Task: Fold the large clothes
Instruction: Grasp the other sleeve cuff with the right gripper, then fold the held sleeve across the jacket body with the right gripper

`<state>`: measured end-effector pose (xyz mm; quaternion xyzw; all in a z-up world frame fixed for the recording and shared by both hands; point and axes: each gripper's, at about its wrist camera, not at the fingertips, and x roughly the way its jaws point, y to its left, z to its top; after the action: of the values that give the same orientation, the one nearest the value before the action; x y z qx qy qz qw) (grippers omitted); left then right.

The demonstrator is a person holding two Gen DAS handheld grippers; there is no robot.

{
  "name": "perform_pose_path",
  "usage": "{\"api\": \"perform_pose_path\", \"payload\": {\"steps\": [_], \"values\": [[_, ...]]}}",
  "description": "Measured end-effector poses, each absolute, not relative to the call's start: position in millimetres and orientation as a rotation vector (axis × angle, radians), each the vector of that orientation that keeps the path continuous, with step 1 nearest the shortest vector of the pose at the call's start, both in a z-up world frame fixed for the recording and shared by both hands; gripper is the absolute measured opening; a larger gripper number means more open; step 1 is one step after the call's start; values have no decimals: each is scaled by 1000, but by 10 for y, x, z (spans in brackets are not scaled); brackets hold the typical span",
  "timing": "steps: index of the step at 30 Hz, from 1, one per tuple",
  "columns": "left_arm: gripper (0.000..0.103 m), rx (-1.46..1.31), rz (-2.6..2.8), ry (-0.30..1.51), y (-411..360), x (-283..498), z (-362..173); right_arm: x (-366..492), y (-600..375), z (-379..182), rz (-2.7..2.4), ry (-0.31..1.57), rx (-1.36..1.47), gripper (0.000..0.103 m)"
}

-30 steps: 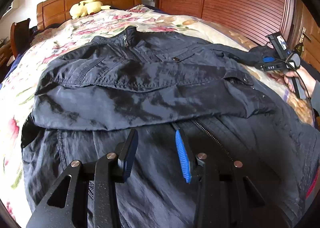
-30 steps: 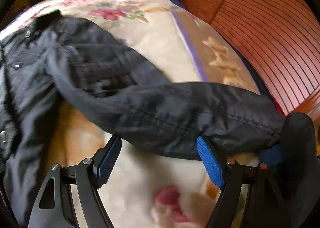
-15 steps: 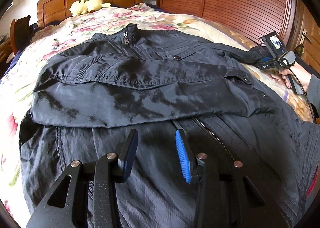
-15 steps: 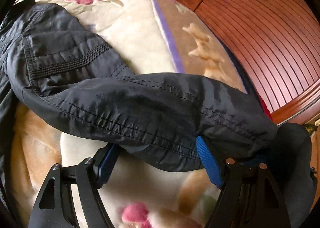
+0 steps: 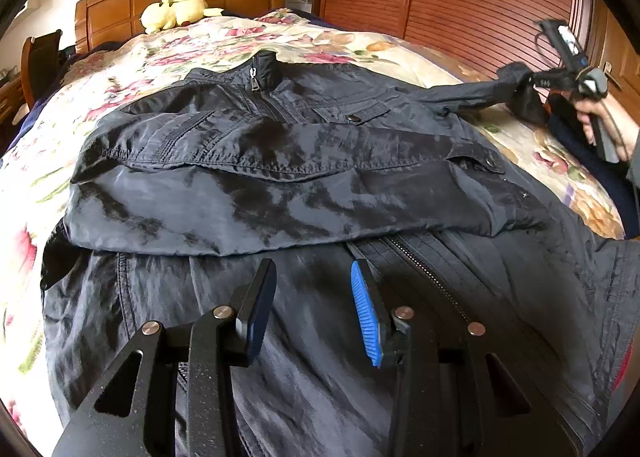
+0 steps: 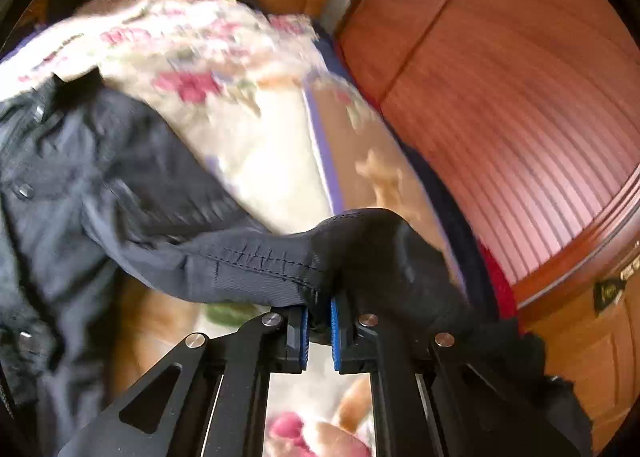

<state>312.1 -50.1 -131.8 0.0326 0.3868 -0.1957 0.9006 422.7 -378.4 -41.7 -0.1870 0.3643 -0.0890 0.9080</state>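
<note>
Left wrist view: a dark jacket [image 5: 280, 161] lies spread on the floral bedspread [image 5: 192, 41], one sleeve folded across its chest; the left gripper [image 5: 314, 297] hangs over the hem, jaws wide apart and empty. At far right the right gripper [image 6: 319, 331] has its blue pads nearly together, pinching the cuff of the other sleeve [image 6: 240, 261], lifted off the bed beside the wooden wardrobe [image 6: 520, 117].

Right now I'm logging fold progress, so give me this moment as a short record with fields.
garment: dark jacket, front up on the floral bedspread
left sleeve: already folded across the chest
right sleeve: lifted off the bed, pulled out sideways
right gripper: shut on the sleeve cuff
left gripper: open, over the jacket's lower front
bystander item: yellow plush toy by the headboard
</note>
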Motion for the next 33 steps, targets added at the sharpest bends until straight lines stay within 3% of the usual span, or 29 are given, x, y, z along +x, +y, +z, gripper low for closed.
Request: {"api": "perform_pose_path", "payload": {"steps": [13, 17, 22, 28, 30, 33], "values": [[40, 43, -386, 790, -318, 3103, -1242, 3584, -2539, 220, 50, 597, -504, 8], [40, 41, -382, 792, -273, 3103, -1260, 3356, -2154, 71, 158, 604, -504, 8], [40, 35, -387, 803, -262, 3111, -1299, 3243, -1947, -398, 223, 759, -449, 9], [40, 35, -387, 804, -268, 3113, -1308, 3221, -2067, -478, 230, 818, -362, 32], [40, 36, -387, 807, -271, 3112, -1316, 3186, -2162, -416, 261, 846, -282, 46], [40, 38, -387, 807, -276, 3114, -1318, 3091, -2226, -192, 281, 842, -259, 53]]}}
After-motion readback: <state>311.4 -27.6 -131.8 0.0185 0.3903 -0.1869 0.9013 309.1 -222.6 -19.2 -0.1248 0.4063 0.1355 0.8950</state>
